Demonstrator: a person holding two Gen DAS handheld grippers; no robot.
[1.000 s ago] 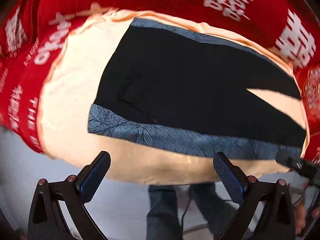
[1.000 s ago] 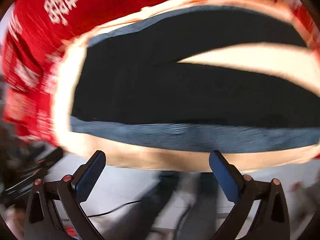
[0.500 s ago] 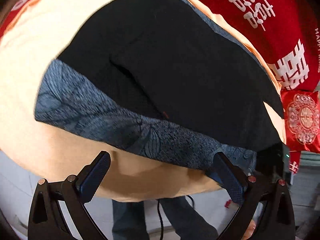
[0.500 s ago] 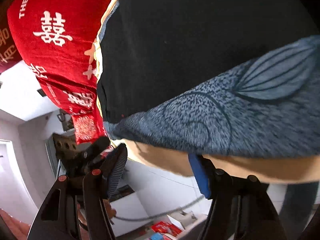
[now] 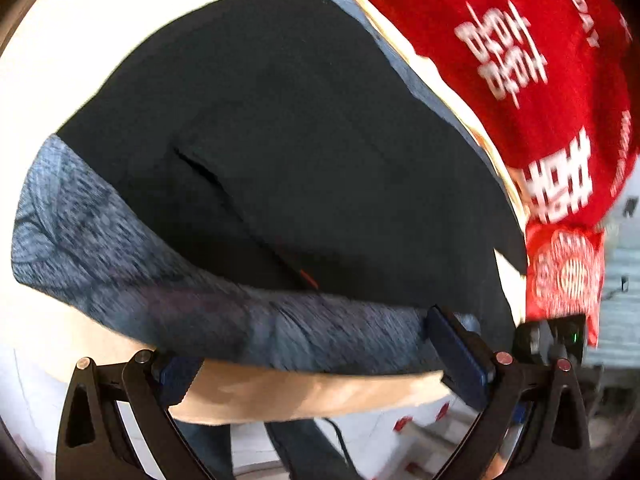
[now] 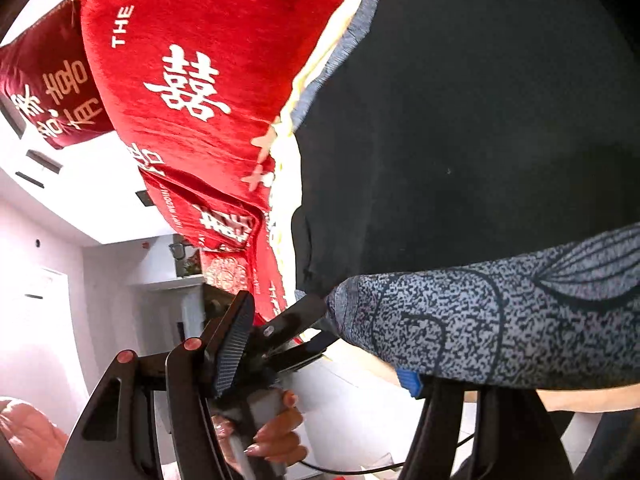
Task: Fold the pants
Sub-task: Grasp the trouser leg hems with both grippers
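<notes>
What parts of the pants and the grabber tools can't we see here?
- Pant legs: cut off by the picture edge in the right wrist view; only the black pants near the patterned waistband show.
- Right tool: one blue pad is tucked under the waistband, so any grip is hidden.
- Left tool: motion blur smears the waistband, and one pad sits half under the cloth.

Count, both wrist views:
- Pants: one pair, black with blue-grey patterned side bands.
- Cream sheet under them: one.
- Red blanket with white characters: one.
- Red cushions: at least two, one dark red, one with round emblem.
- Claws: two, left claw and right claw.
- Hand: one visible.
</notes>
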